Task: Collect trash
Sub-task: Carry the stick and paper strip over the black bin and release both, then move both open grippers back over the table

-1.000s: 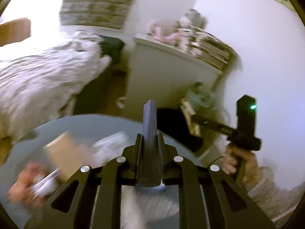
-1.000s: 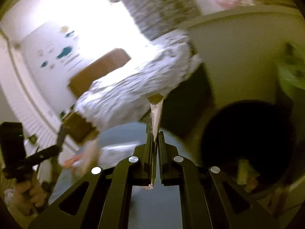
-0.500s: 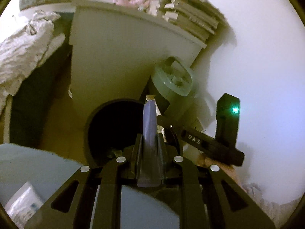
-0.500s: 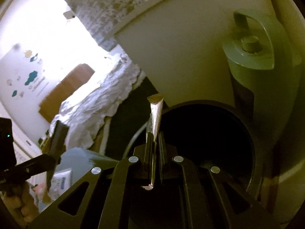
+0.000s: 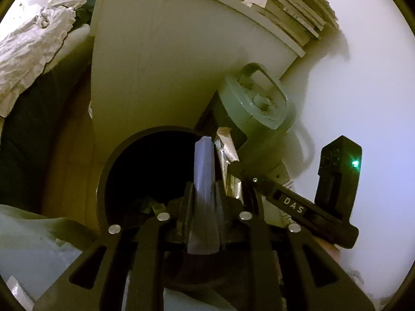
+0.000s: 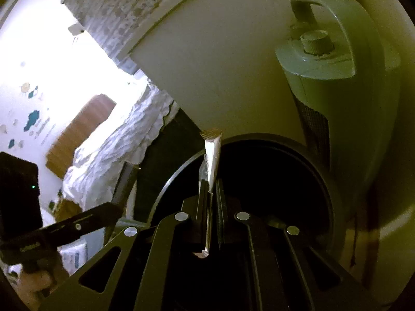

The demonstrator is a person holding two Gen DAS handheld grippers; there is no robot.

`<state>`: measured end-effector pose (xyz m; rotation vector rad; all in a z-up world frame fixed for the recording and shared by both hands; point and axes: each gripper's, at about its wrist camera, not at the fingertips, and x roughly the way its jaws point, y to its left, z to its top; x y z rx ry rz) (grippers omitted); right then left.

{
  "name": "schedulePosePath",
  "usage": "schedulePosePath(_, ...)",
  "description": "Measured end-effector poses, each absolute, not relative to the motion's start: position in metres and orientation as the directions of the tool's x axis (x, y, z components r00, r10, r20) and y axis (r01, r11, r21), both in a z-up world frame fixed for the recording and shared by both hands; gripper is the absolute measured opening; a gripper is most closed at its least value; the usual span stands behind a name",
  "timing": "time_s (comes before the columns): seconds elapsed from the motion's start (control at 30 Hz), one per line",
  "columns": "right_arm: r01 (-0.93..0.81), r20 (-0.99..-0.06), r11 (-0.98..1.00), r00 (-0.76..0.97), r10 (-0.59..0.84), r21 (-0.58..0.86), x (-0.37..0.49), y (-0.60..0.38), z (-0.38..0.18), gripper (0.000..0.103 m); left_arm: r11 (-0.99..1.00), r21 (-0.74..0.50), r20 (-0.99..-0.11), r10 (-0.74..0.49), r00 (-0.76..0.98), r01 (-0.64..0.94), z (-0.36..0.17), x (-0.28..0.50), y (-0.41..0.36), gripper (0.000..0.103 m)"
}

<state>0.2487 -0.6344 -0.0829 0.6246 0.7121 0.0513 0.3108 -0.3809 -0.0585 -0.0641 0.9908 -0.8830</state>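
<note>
A dark bin point(image 5: 145, 171) stands on the floor against a pale cabinet point(image 5: 166, 59), bed point(image 5: 31, 49) far left. The left gripper point(image 5: 205, 181) clenches a grey strip point(image 5: 204, 160); the right gripper point(image 6: 211, 189) clenches a foil wrapper point(image 6: 212, 153).

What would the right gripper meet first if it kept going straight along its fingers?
Probably the dark mouth of the trash bin: the right gripper, shut on a foil wrapper, points over its near rim. Beyond that stands the white cabinet; depth is unclear.

Bin point(image 5: 103, 181) before cabinet point(image 5: 160, 59); heater point(image 5: 256, 108) right of bin; bed point(image 5: 28, 49) left; books point(image 5: 285, 2) on cabinet.
</note>
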Motion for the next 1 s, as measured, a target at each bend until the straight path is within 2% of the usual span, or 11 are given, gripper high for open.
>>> schedulePosePath(0.03, 0.165, -0.596, 0.817, 0.763, 0.249, 0.553, 0.249, -0.636, -0.084, 0.015, 0.67, -0.418, -0.707, -0.664, 0.244, 0.614, -0.059, 0.312, -0.382, 0.035)
schedulePosePath(0.07, 0.167, -0.597, 0.817, 0.763, 0.247, 0.552, 0.25, -0.636, -0.084, 0.026, 0.679, -0.409, -0.713, -0.655, 0.251, 0.609, -0.058, 0.311, -0.383, 0.058)
schedulePosePath(0.1, 0.173, -0.598, 0.817, 0.765, 0.241, 0.551, 0.25, -0.635, -0.083, 0.034, 0.693, -0.396, -0.713, -0.646, 0.275, 0.603, -0.056, 0.31, -0.381, 0.069)
schedulePosePath(0.13, 0.176, -0.593, 0.813, 0.769, 0.239, 0.555, 0.25, -0.634, -0.082, 0.049, 0.705, -0.382, -0.705, -0.641, 0.304, 0.598, -0.052, 0.307, -0.378, 0.082)
schedulePosePath(0.17, 0.174, -0.585, 0.81, 0.775, 0.238, 0.559, 0.248, -0.634, -0.081, 0.059, 0.709, -0.376, -0.7, -0.639, 0.318, 0.597, -0.05, 0.305, -0.376, 0.083)
schedulePosePath(0.23, 0.173, -0.575, 0.813, 0.787, 0.225, 0.556, 0.247, -0.633, -0.08, 0.067, 0.712, -0.379, -0.696, -0.64, 0.325, 0.591, -0.043, 0.302, -0.369, 0.083)
schedulePosePath(0.43, 0.171, -0.571, 0.81, 0.789, 0.229, 0.561, 0.246, -0.63, -0.083, 0.069, 0.729, -0.433, -0.659, -0.657, 0.366, 0.53, -0.013, 0.275, -0.323, 0.083)
schedulePosePath(0.63, 0.094, -0.558, 0.839, 0.785, 0.269, 0.536, 0.236, -0.603, -0.08, 0.072, 0.753, -0.434, -0.588, -0.653, 0.478, 0.495, 0.027, 0.223, -0.234, 0.088)
schedulePosePath(0.7, 0.046, -0.55, 0.842, 0.775, 0.31, 0.538, 0.231, -0.587, -0.078, 0.072, 0.781, -0.422, -0.583, -0.622, 0.522, 0.46, 0.032, 0.209, -0.195, 0.089)
schedulePosePath(0.77, -0.008, -0.54, 0.837, 0.761, 0.36, 0.547, 0.225, -0.57, -0.075, 0.077, 0.82, -0.398, -0.588, -0.572, 0.572, 0.411, 0.032, 0.198, -0.157, 0.091)
schedulePosePath(1.0, -0.232, -0.517, 0.811, 0.669, 0.533, 0.537, 0.202, -0.491, -0.037, 0.079, 0.938, -0.296, -0.657, -0.335, 0.676, 0.178, 0.007, 0.174, -0.013, 0.091)
